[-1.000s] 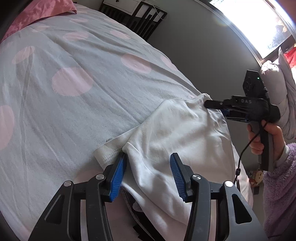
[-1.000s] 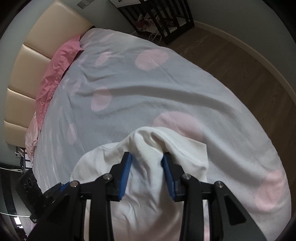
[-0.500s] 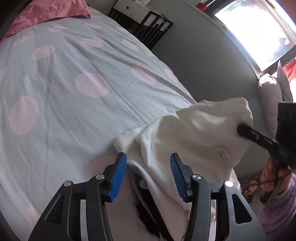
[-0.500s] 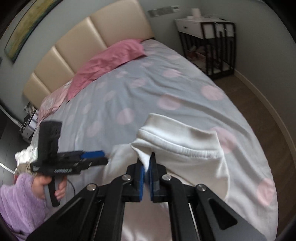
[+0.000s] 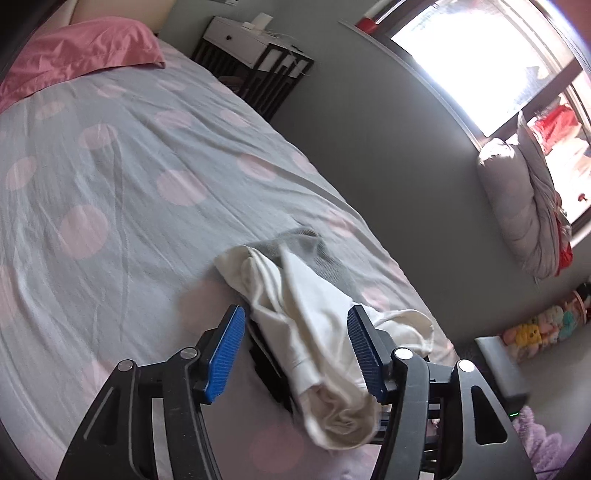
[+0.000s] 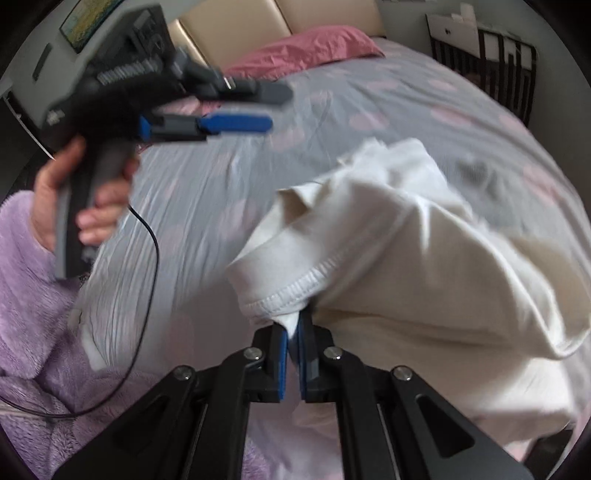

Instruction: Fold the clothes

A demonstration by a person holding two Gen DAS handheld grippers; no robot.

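Observation:
A white garment (image 6: pixel 417 236) hangs bunched over the polka-dot bed (image 6: pixel 207 192), lifted by its stitched hem. My right gripper (image 6: pixel 293 325) is shut on that hem. In the left wrist view the same garment (image 5: pixel 310 325) droops between the blue pads of my left gripper (image 5: pixel 295 347), which is open and grips nothing. The left gripper also shows in the right wrist view (image 6: pixel 236 107), raised at the upper left, open, apart from the cloth. A grey piece (image 5: pixel 321 254) lies on the bed behind the white cloth.
A pink pillow (image 5: pixel 81 55) and beige headboard (image 6: pixel 236 29) are at the bed's far end. A black-and-white nightstand (image 5: pixel 255 70) stands beside the bed. A grey wall, bright window and bundled bedding (image 5: pixel 524 206) are at the right. Stuffed toys (image 5: pixel 539 328) lie on the floor.
The right gripper, shut on the hem, has pulled the garment up and toward me, bunching it. The left gripper has risen, staying open.

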